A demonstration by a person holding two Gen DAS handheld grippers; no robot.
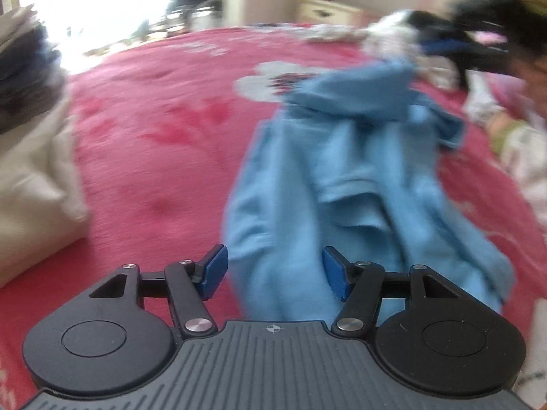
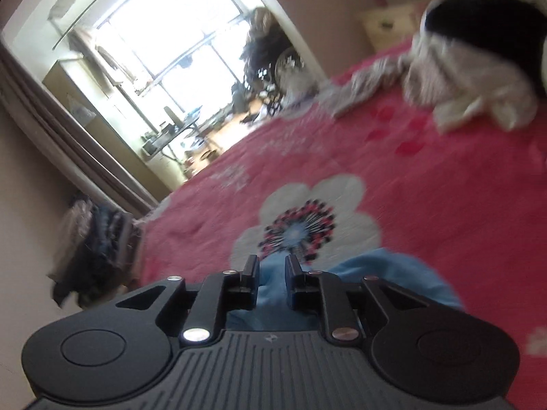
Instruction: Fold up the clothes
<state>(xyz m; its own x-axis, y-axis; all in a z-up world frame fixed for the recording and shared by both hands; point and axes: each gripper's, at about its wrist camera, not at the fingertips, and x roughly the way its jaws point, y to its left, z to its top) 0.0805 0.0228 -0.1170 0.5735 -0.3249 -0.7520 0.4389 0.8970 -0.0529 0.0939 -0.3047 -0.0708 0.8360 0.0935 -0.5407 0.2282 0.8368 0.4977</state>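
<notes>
A light blue garment [image 1: 345, 184] lies crumpled on the red floral bedspread [image 1: 154, 157], stretching away from my left gripper [image 1: 273, 270]. That gripper is open, its blue pads wide apart just above the garment's near end. In the right wrist view my right gripper [image 2: 271, 273] is shut on a fold of the same blue garment [image 2: 386, 273], which bunches between and beneath its fingers. The right gripper also shows in the left wrist view [image 1: 444, 46] at the garment's far end, blurred.
A stack of pale and dark folded clothes [image 1: 30, 109] sits at the left of the bed. A heap of white and black clothes [image 2: 478, 68] lies at the far right. A white bedside cabinet [image 1: 328, 10] stands behind. The bed's edge drops off at the left [image 2: 150, 218].
</notes>
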